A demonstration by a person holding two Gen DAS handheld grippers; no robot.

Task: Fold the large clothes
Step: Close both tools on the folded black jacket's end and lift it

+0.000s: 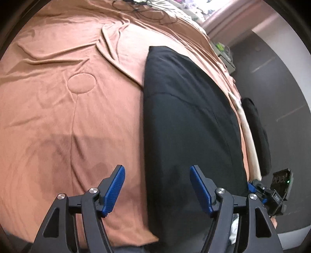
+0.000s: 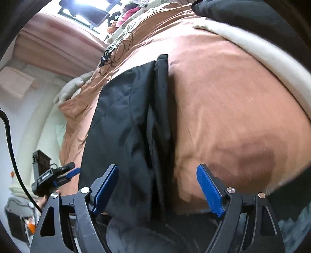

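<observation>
Lying on the brown bedspread [image 1: 68,109], the black garment [image 1: 186,124] was folded into a long strip running away from both cams, near end at the bed's front edge.

L gripper [image 1: 157,186]: tongs spread wide, blue pads clear of cloth, nothing pinched. It hung above the garment's near end, one pad over bedspread, other over black fabric.

R gripper [image 2: 157,186]: tongs likewise spread, empty, above the garment's near end w/ its long layered edge betw. the pads.

L view only: round stitched patch [image 1: 81,82] on the bedspread, beside the garment & apart from it; a second dark item [image 1: 256,136] past the bed's cream edge, beyond the garment; R gripper body at frame edge.

R view only: garment's stacked layers along one long side; L gripper & part of a hand [image 2: 41,202] beside the garment; window [image 2: 87,11] far beyond it.

Both views: black cable tangle [image 2: 116,52] on the bedspread beyond the garment's far end.
</observation>
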